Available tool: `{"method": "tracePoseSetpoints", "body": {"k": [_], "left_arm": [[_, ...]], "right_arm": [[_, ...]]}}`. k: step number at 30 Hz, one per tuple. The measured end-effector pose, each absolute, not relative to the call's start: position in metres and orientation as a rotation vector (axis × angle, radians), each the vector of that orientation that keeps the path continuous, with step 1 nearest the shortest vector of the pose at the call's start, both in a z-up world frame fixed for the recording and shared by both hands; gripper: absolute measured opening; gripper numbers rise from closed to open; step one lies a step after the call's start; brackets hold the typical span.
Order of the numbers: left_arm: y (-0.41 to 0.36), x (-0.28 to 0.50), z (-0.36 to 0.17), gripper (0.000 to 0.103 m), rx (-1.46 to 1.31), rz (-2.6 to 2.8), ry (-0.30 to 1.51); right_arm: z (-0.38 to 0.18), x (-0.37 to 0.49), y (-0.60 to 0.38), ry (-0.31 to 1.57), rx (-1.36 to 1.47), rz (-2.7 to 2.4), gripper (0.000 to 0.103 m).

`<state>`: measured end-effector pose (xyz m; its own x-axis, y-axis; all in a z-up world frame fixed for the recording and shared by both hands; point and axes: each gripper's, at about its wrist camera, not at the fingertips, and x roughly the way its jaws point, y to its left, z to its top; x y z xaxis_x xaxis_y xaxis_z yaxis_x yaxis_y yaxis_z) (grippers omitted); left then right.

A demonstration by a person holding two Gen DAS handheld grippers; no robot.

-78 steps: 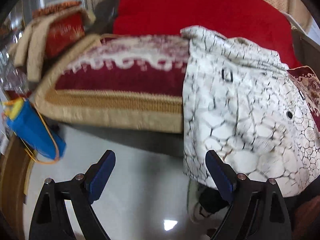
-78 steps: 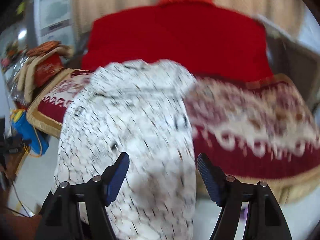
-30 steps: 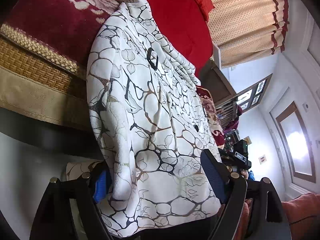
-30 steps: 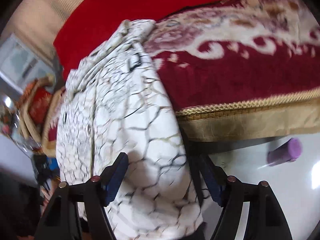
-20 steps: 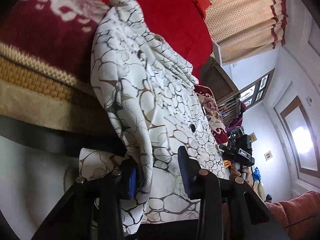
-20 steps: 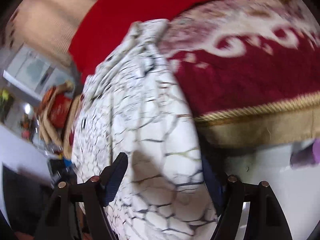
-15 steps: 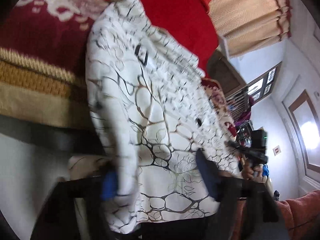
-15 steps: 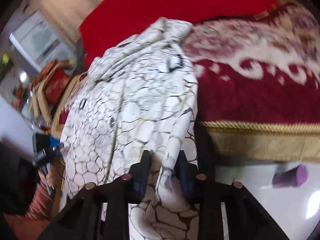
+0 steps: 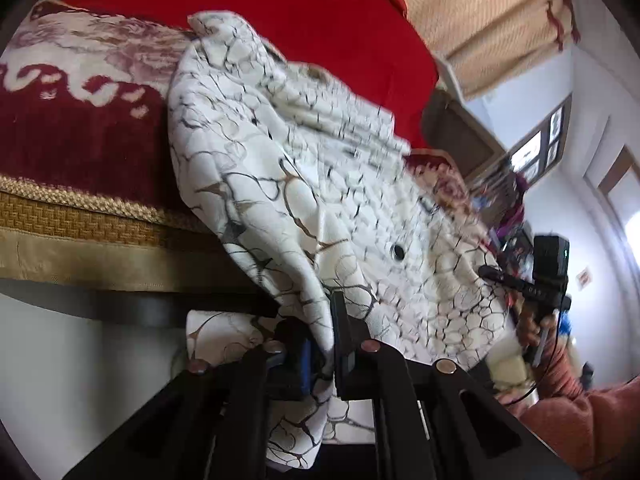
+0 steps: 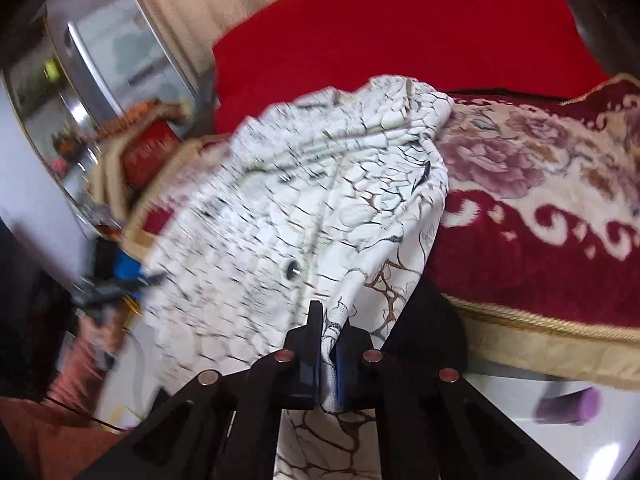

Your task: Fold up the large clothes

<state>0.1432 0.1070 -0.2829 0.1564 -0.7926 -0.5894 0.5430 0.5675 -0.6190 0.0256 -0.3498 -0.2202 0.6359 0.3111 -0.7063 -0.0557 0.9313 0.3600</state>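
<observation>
A large white garment with a dark crackle print (image 9: 320, 184) hangs over the front edge of a sofa seat; it also shows in the right wrist view (image 10: 304, 220). My left gripper (image 9: 322, 344) is shut on the garment's lower left edge. My right gripper (image 10: 328, 348) is shut on its lower right edge. The fabric is stretched between them and its hem hangs below both. The right gripper (image 9: 544, 276) shows far right in the left wrist view; the left gripper (image 10: 112, 284) shows blurred at left in the right wrist view.
The sofa seat has a red and cream floral cover (image 10: 540, 200) with a gold-trimmed front edge (image 9: 80, 220) and a red back cushion (image 9: 280, 12). A purple cylinder (image 10: 568, 404) lies on the shiny floor. A curtain (image 9: 492, 20) hangs behind.
Both grippers closed on the garment's lower edges: the right one half a second ago, the left one since then. The fabric is now pulled taut between them.
</observation>
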Motion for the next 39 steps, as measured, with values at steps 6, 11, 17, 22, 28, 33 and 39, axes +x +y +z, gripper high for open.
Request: {"method": "tracePoseSetpoints", "body": {"k": [6, 11, 17, 22, 28, 33, 39], "left_arm": [[0.104, 0.148, -0.317, 0.039, -0.316, -0.928, 1.150], [0.103, 0.152, -0.302, 0.006, -0.322, -0.927, 1.124], [0.105, 0.152, -0.242, 0.006, -0.317, -0.952, 0.999], [0.119, 0.173, -0.177, 0.006, -0.352, -0.951, 0.855], [0.121, 0.217, -0.129, 0.006, -0.390, -0.915, 0.814], [0.113, 0.267, -0.106, 0.006, -0.425, -0.874, 0.806], [0.108, 0.373, -0.109, 0.006, -0.532, -0.760, 0.881]], "right_arm": [[-0.254, 0.030, -0.357, 1.031, 0.405, 0.201, 0.010], [-0.254, 0.032, -0.356, 1.031, 0.378, 0.198, 0.006], [-0.222, 0.043, -0.362, 0.949, 0.472, 0.258, 0.003], [-0.188, 0.066, -0.375, 0.872, 0.523, 0.301, 0.003], [-0.160, 0.106, -0.393, 0.821, 0.563, 0.309, 0.003], [-0.131, 0.149, -0.420, 0.738, 0.591, 0.282, 0.003], [-0.106, 0.217, -0.470, 0.638, 0.685, 0.212, 0.003]]}}
